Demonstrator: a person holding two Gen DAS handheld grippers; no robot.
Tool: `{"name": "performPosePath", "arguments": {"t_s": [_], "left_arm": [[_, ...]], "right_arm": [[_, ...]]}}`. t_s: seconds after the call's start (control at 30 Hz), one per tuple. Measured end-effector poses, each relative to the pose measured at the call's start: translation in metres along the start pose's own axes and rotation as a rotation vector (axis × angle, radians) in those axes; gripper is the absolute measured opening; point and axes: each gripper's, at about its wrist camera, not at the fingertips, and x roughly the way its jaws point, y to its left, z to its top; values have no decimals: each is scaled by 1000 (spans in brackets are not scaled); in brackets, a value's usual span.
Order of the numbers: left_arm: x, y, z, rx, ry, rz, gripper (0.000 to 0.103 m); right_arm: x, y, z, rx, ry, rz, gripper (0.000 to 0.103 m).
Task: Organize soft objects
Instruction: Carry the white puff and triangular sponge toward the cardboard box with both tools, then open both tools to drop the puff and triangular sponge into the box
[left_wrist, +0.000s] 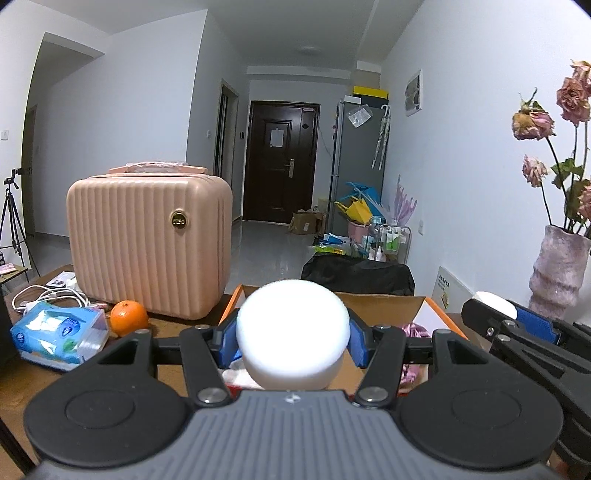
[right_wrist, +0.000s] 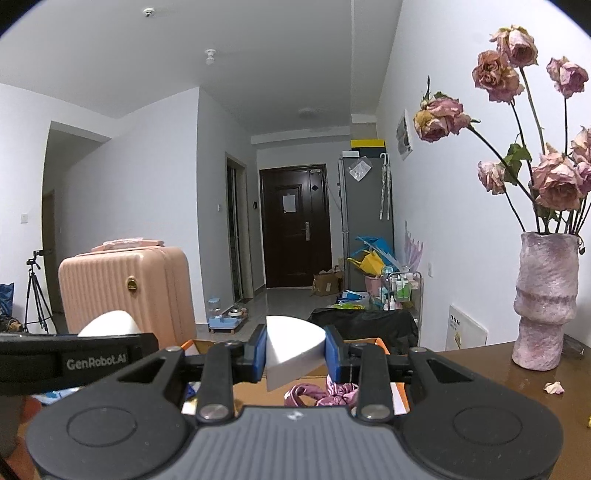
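1. Tissue pack (left_wrist: 59, 334) and orange (left_wrist: 129, 317) lie far left on the counter (left_wrist: 22, 384), before a pink suitcase (left_wrist: 147, 243).
2. Left gripper (left_wrist: 293, 341) clamps a white foam cylinder (left_wrist: 293, 328) above the open cardboard box (left_wrist: 380, 306).
3. Right gripper (right_wrist: 295, 356) pinches a white foam wedge (right_wrist: 291, 349) over that box.
4. Vase (right_wrist: 545, 299) of dried roses stands far right.

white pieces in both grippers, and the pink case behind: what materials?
White cylinder and white wedge: likely foam, matte, slightly grainy, no shine. Pink case: probably hard plastic shell, ribbed and satin, with a gold metal-looking badge.
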Motion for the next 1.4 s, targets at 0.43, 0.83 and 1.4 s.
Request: {"name": "performPosePath", "arguments": {"t_s": [0.43, 0.83, 1.4], "left_arm": [[52, -13, 10, 6, 9, 34, 58], [105, -15, 14, 6, 57, 75, 58], [146, -17, 2, 53, 98, 103, 58]], "right_arm": [[53, -5, 9, 14, 26, -17, 31], [98, -12, 3, 19, 88, -31, 31], [133, -15, -15, 19, 184, -63, 32]]}}
